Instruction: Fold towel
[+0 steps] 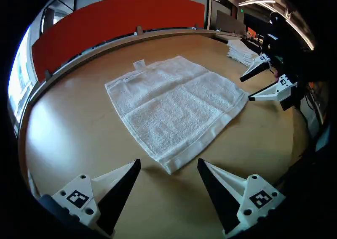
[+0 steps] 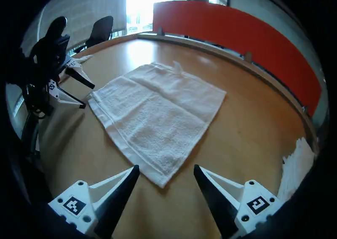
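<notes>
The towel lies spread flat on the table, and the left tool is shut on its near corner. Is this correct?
Not quite. The left gripper view shows the left tool open, with the near corner between its parted fingers. The towel does lie spread flat on the table.

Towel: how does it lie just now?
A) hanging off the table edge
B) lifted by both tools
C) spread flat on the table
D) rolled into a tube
C: the towel lies flat on the table, with the left tool and right tool both open, each facing a corner.
</notes>
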{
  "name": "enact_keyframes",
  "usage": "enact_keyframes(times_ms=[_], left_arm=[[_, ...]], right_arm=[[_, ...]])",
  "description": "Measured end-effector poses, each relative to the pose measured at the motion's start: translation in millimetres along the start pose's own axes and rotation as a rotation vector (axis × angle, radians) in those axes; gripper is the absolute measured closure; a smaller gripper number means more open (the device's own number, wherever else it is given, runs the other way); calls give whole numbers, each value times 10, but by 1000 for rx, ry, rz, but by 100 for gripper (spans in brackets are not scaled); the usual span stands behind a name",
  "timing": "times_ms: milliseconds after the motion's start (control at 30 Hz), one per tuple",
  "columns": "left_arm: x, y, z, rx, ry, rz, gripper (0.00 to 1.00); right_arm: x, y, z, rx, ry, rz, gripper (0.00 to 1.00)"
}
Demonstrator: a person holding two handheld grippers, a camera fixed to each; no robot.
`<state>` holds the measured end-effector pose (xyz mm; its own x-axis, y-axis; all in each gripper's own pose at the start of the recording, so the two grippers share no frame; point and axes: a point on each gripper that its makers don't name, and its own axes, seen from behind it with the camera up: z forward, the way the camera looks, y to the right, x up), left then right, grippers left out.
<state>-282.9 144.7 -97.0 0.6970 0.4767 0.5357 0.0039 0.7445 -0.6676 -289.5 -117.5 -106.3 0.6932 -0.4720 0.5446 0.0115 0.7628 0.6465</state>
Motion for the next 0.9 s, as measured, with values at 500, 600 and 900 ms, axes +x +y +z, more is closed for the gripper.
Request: enact_keyframes(times_ms=[500, 600, 900], left_arm=[[5, 10, 55, -2, -12, 0, 0], [4, 9, 59, -2, -13, 3, 0], [2, 14, 64, 3, -17, 11, 0]], right_arm=[[-55, 3, 65, 19, -10, -11, 1], [-67, -1, 70, 25, -14, -12, 2], [-88, -23, 71, 40, -19, -14, 5]])
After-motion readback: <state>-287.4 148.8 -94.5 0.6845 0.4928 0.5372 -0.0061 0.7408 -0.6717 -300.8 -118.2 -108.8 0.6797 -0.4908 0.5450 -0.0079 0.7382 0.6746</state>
